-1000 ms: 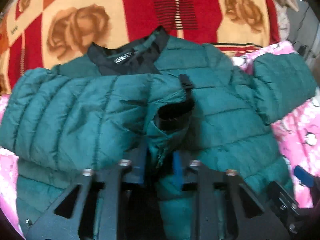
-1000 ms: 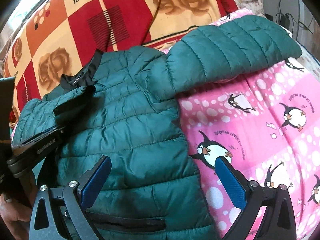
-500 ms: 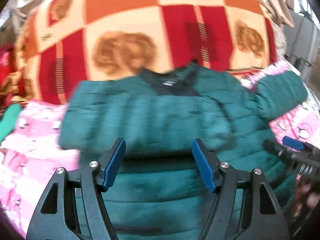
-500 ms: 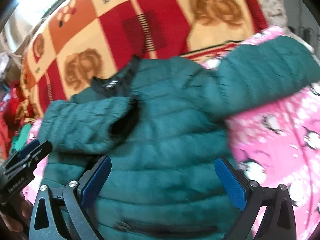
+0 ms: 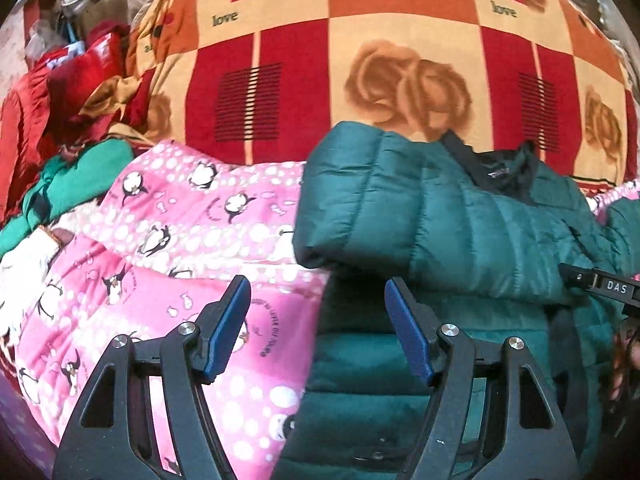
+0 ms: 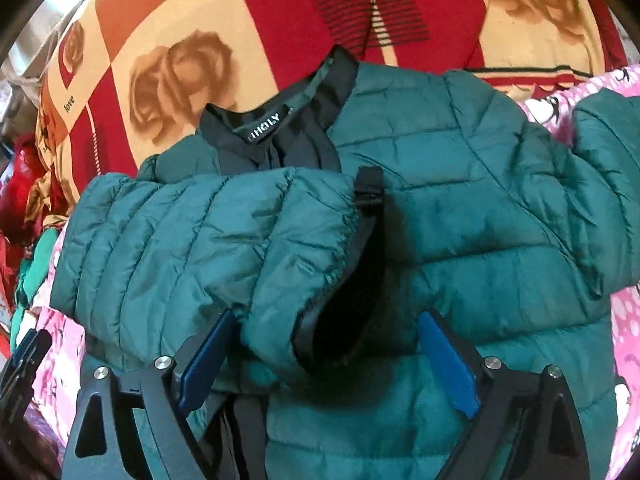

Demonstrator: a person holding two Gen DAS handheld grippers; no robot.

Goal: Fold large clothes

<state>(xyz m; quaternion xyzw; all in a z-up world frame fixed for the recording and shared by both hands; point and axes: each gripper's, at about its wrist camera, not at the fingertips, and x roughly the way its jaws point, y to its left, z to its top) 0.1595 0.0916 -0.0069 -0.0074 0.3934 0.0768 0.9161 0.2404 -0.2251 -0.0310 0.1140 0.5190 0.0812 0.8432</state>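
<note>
A dark green quilted puffer jacket point(image 6: 460, 240) with a black collar lies on a pink penguin blanket point(image 5: 180, 240). Its left sleeve point(image 6: 208, 240) is folded across the chest, the black cuff opening facing me. Its right sleeve point(image 6: 604, 184) still lies out to the right. My right gripper point(image 6: 324, 360) is open, its blue pads either side of the folded cuff, holding nothing. My left gripper point(image 5: 316, 332) is open and empty at the jacket's point(image 5: 440, 232) left edge, over the blanket. The right gripper's tip point(image 5: 600, 284) shows at the left wrist view's right edge.
A red, orange and cream rose-patterned blanket point(image 5: 360, 60) lies behind the jacket. A heap of red and green clothes point(image 5: 68, 128) sits at the far left. The left gripper's tip point(image 6: 24, 352) shows at the lower left of the right wrist view.
My left gripper let go of the sleeve cuff, opened and swung left to the jacket's edge. My right gripper moved left over the folded cuff.
</note>
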